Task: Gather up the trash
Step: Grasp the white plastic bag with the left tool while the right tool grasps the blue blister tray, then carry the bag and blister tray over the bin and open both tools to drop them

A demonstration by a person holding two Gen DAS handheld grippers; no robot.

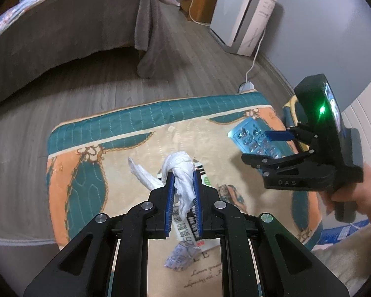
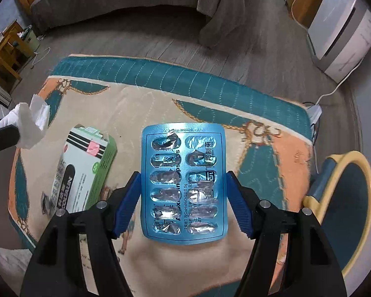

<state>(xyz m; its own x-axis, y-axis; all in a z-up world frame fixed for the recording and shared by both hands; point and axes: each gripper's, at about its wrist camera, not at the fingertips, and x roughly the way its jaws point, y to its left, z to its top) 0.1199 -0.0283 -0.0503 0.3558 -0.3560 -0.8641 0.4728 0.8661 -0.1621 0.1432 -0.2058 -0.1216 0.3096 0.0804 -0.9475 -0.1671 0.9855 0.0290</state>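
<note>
Left wrist view shows the left gripper (image 1: pixel 183 180) closed on a crumpled tissue (image 1: pixel 181 173). The right gripper (image 2: pixel 183 185) clamps an empty blister pack (image 2: pixel 183 188) by its edges. Left of it, a green box (image 2: pixel 84 165) and a small wrapper (image 1: pixel 179 258) remain on the rug (image 2: pixel 141 104); roughly half done, no bin identifiable.

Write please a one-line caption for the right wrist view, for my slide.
Right gripper holds an emptied blue foil blister pack by its edges above a patterned teal-and-peach rug.
</note>
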